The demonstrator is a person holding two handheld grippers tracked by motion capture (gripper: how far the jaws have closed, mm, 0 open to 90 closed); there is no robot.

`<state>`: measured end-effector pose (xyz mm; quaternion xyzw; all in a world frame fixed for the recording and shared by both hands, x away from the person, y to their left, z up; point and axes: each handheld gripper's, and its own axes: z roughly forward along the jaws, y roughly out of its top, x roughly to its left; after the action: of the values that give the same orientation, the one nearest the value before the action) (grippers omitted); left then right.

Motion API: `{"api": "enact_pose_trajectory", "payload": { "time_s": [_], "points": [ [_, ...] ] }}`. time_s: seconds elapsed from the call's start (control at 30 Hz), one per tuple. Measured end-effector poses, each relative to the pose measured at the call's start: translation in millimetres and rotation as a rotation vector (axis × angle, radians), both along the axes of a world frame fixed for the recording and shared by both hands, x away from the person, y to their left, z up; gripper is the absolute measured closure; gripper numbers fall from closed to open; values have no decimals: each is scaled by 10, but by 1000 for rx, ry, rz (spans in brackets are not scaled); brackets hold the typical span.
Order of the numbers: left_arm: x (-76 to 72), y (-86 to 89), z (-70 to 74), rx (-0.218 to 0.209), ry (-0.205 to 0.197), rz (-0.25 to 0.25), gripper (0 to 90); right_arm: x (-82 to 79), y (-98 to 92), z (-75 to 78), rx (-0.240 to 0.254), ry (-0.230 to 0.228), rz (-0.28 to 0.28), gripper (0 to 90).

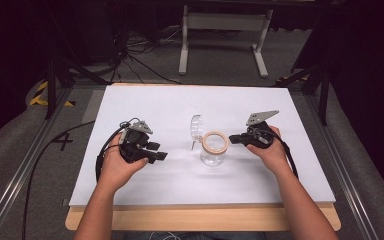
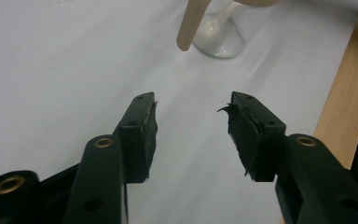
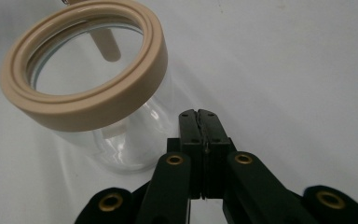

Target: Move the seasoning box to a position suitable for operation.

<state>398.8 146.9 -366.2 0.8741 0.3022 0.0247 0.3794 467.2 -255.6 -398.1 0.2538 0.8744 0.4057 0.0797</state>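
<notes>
Near the middle of the white counter [image 1: 145, 102] stands one clear glass jar [image 1: 213, 155], round and upright, with a thick beige ring [image 1: 215, 142] around its open mouth. One clear domed lid [image 1: 196, 128] is tipped up just left of the mouth, on the far side, and appears hinged to the jar. Seen from the right gripper view, the ring is smooth and ridged, and the glass wall below it is see-through.

Two grippers are at work, one in each hand. The left gripper [image 1: 156, 151] sits well left of the jar, its fingers [image 2: 140, 135] spread apart with nothing between them; their black pads look worn and ragged. The right gripper [image 1: 232, 139] points at the jar from just right of it, fingers [image 3: 200, 135] pressed together on nothing.

The counter is a flat white sheet on a pale wooden board [image 1: 205, 217]. Grey carpet, cables and one white frame stand [image 1: 225, 30] lie beyond in a dark room.
</notes>
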Motion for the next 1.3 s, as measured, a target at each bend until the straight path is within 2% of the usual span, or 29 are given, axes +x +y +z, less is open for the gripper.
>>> {"api": "enact_pose_trajectory", "payload": {
  "time_s": [0.13, 0.17, 0.3, 0.37, 0.5, 0.6, 0.93, 1.3],
  "points": [
    [-33, 15, -21, 6, -11, 19, 555, 58, 55, -89, -4, 19, 5, 898],
    [-39, 17, -21, 5, 5, 19, 555, 67, 68, -98, -7, 18, 11, 898],
    [-48, 14, -36, -2, 24, 4, 561, 80, 103, -124, -16, 12, 9, 898],
    [-46, 26, -46, 1, 46, -4, 516, 91, 117, -147, -11, 18, 19, 898],
    [-37, 49, -48, -15, 56, 14, 516, 74, 156, -146, -6, 18, 45, 898],
    [-27, 52, -45, -24, 62, 2, 514, 52, 183, -137, -25, 9, 38, 898],
    [42, 29, -49, -27, 49, 17, 485, -40, 177, -112, -30, 10, 52, 899],
    [149, -88, -61, -30, 48, -10, 482, -191, 156, -120, -66, 17, 59, 898]
  ]
}}
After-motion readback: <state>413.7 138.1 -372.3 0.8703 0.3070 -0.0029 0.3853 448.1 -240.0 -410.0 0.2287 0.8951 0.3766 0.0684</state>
